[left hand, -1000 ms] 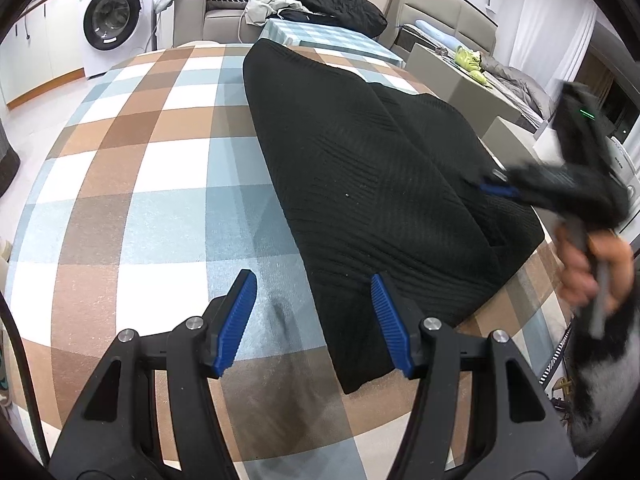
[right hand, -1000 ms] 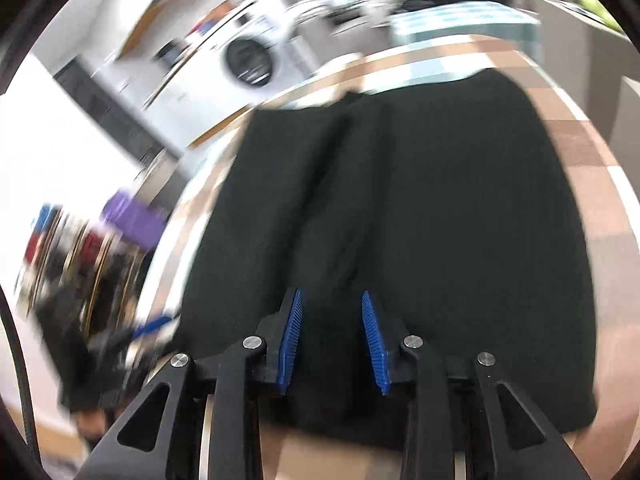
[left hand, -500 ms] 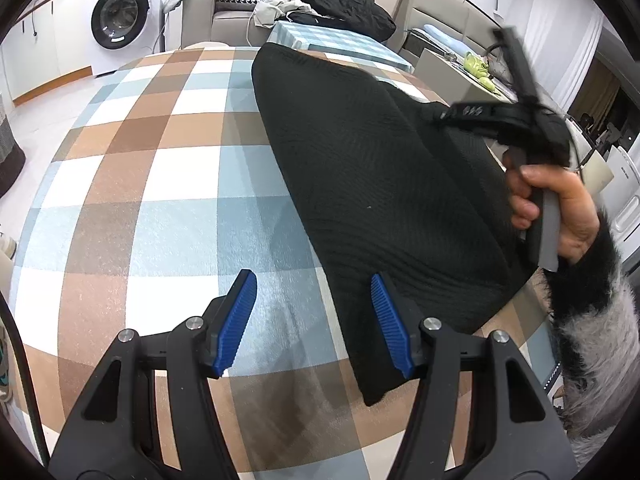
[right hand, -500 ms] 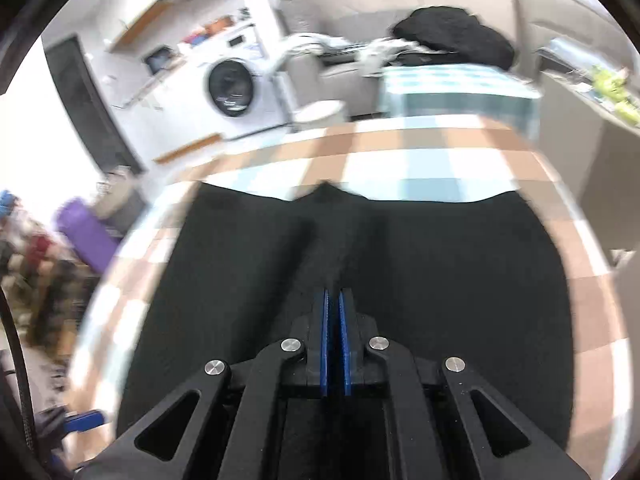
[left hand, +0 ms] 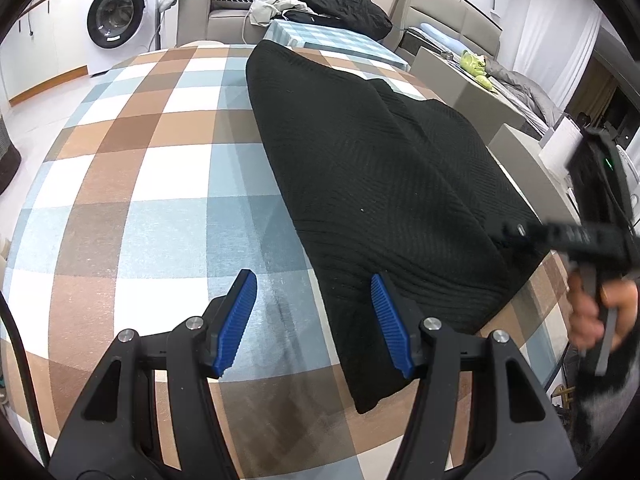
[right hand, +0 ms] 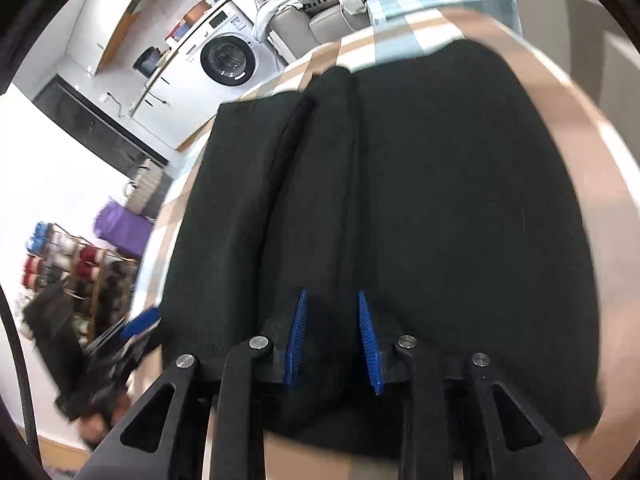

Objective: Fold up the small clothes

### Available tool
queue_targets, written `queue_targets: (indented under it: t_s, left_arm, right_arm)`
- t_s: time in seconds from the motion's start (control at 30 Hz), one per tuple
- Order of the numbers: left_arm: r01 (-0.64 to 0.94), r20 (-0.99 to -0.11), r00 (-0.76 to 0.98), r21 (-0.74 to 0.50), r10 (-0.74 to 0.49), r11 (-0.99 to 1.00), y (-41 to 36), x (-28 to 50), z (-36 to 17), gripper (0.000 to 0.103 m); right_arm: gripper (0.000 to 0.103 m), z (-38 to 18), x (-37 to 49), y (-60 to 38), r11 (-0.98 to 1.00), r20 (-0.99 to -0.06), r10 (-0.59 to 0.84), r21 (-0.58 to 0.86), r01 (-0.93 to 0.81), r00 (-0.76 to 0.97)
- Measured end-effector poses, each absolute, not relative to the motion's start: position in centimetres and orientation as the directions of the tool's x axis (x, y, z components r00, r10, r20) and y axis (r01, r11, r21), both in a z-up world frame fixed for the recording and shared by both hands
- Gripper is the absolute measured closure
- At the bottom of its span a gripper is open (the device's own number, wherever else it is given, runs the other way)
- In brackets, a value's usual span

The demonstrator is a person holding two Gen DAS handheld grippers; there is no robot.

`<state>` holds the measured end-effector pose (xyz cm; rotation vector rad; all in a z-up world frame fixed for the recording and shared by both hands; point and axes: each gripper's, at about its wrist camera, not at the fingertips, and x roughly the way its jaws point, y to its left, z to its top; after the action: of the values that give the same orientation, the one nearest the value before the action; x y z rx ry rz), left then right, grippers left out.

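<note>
Knitwear (left hand: 380,184), black and lying folded on the checked cloth (left hand: 140,184), is being approached at its near hem by the right gripper (right hand: 332,336), jaws just reopening and empty, while the left gripper (left hand: 312,320) is being held agape at its corner.

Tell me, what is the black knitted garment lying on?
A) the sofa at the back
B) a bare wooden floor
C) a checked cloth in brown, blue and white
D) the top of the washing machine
C: the black garment lies spread flat on the checked cloth, whose brown, blue and white squares show all along its left side.
</note>
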<state>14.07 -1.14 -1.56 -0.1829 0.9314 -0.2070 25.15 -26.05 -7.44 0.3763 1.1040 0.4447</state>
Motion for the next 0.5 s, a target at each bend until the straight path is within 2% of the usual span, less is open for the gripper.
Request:
queue_targets:
  t_s: [0.13,0.23,0.33,0.5]
  left_arm:
    - [0.106,-0.775,0.575,-0.248,-0.263,0.963,-1.6,14.1,-1.7,0.046]
    - [0.112,-0.774,0.575,-0.245,-0.264,0.963,-1.8,13.8,-1.6,0.046]
    - [0.111,-0.776,0.574,-0.245,-0.264,0.963,-1.8,13.5,-1.6,0.046]
    - [0.111,-0.778,0.569,-0.249,-0.267,0.962,-1.6,13.3,-1.8,0.046]
  right_arm:
    - [0.076,-7.2,22.7,-26.3,0.847,-0.745,0.528,0.496,-0.191,0.408]
    - [0.097,-7.5,22.3,-25.1,0.857,-0.749,0.514,0.473,-0.205,0.418]
    - [0.098,-6.0,20.9,-25.7,0.836,-0.707,0.546,0.498,-0.231,0.449]
    - [0.098,-7.8,20.6,-25.5,0.894,-0.796,0.445,0.417,-0.162,0.410]
